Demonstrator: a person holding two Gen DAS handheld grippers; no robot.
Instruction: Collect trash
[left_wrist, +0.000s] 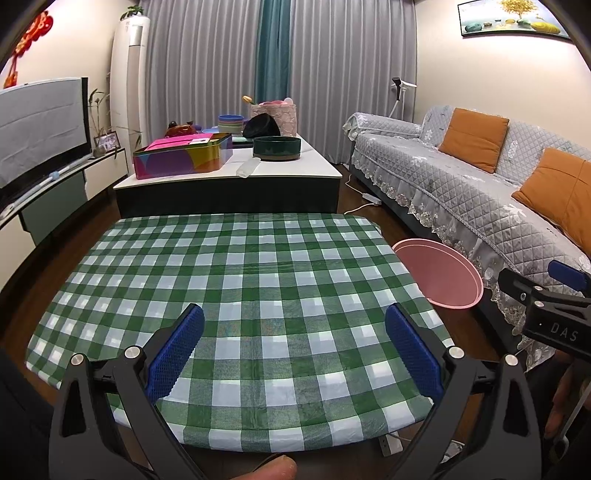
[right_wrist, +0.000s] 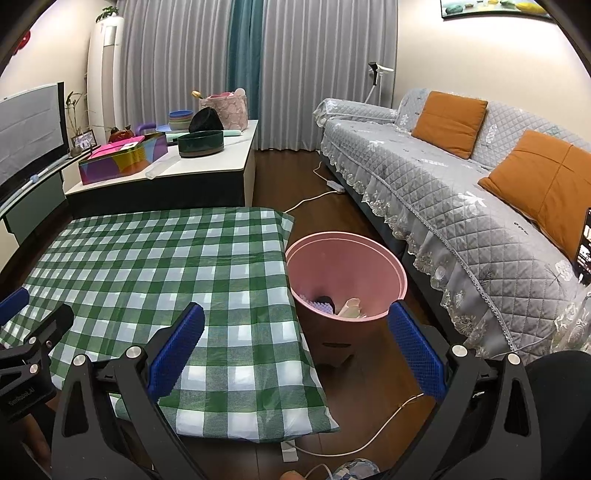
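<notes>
Trash in pink bin (right_wrist: 347, 273), hand-held grippers open

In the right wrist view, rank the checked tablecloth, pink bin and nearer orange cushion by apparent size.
1. checked tablecloth
2. pink bin
3. nearer orange cushion, close to the bin in apparent size; fisheye distortion leaves that ranking unsure.

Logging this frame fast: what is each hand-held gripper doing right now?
Left hand-held gripper: open, holding nothing, over the checked tablecloth.
Right hand-held gripper: open, holding nothing, near the pink bin.
</notes>
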